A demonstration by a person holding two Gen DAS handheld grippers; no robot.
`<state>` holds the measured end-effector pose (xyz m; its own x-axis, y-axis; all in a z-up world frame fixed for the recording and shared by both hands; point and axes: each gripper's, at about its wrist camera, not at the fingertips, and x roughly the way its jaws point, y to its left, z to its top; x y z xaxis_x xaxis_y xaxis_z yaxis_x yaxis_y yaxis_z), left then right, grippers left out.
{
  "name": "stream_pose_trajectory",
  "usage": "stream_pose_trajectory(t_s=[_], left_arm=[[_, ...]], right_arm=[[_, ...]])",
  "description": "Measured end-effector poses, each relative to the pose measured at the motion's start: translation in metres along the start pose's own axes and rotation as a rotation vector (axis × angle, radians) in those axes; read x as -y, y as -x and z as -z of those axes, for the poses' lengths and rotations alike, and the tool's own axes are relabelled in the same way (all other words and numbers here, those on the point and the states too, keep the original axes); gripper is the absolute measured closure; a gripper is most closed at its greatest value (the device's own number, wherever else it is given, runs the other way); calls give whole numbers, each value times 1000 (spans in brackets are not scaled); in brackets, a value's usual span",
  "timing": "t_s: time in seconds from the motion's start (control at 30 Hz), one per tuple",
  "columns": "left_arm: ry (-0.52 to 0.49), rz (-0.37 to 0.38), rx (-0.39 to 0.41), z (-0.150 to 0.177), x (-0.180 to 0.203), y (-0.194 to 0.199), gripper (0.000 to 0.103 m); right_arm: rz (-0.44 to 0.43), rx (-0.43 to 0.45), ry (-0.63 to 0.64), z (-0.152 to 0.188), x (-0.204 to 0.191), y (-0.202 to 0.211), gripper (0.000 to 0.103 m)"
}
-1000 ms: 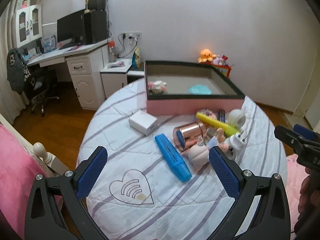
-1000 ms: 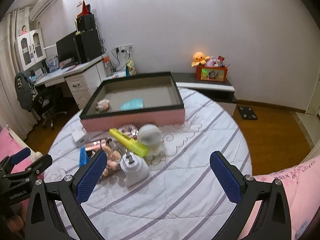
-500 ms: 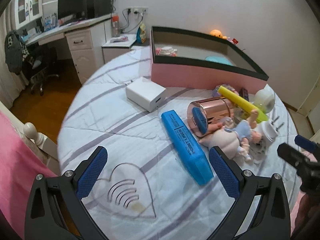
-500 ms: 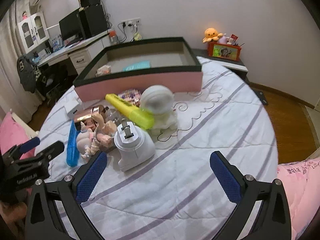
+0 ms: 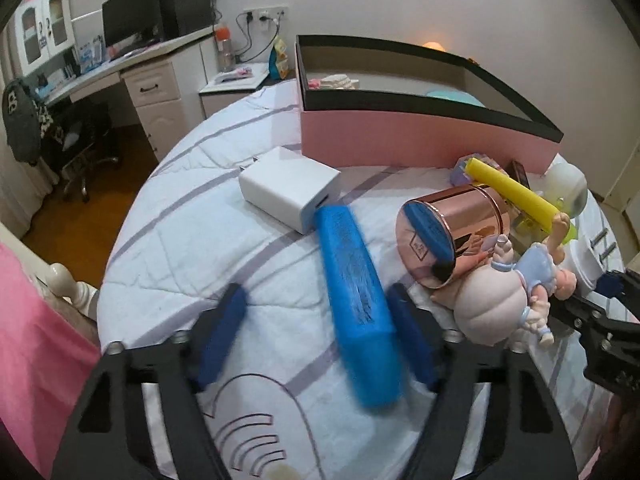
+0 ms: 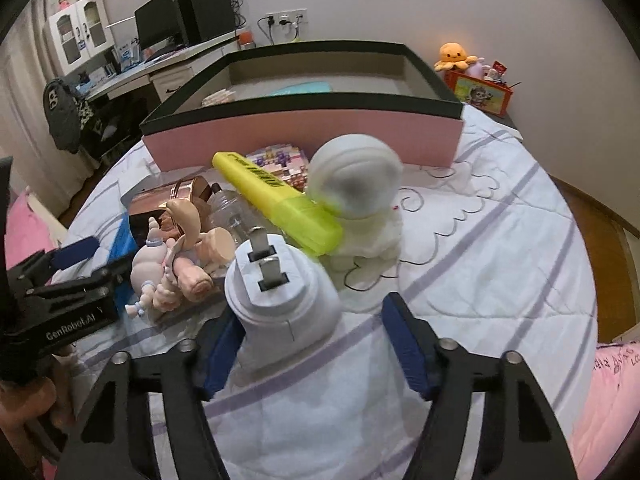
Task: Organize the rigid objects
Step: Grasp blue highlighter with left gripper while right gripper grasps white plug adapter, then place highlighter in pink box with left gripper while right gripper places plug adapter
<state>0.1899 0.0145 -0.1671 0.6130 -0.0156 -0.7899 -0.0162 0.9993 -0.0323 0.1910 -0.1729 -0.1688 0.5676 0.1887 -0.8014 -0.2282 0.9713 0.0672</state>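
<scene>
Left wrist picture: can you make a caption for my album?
Left gripper closing its fingers around a blue highlighter on the striped bedspread.

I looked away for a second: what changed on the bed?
Both grippers dropped toward the pile, jaws closing: the left gripper around the long blue highlighter, the right gripper around the white plug adapter. Neither is lifted. The pink box is unchanged.

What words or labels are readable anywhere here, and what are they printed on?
"GenRobot.AI": in white on the black left gripper, seen from the right wrist.
Yellow highlighter: dark print, too blurred to read.
Blue highlighter: print smeared, unreadable.
Copper tin: small mark on its end, too small.
Pink cloth: handwriting, illegible.
</scene>
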Motion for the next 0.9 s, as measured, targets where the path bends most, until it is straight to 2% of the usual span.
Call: stream_pose_trajectory(t_s=[0.13,0.3,0.57,0.67,0.73,0.8,0.9], left_arm=[[11,27,16,1,-7,3,64],[24,93,24,1,-11,9,75],[8,122,41,4,-4,23,76],[5,130,10,4,-4,16,76],[20,123,-9,1,-6,7,73],[21,123,-3,-4,-5,4,59],[12,124,2,-10,-2,-2,60]], right_arm=[[-19,1,9,2,-3,-2,55],[-48,7,-11,3,1,3,55],[-68,38,-45,6,12,23,55],[-65,45,-50,5,14,26,55],[-62,39,-53,5,14,24,55],[-59,29,-55,6,14,21,55],[-62,11,-57,8,13,17,55]])
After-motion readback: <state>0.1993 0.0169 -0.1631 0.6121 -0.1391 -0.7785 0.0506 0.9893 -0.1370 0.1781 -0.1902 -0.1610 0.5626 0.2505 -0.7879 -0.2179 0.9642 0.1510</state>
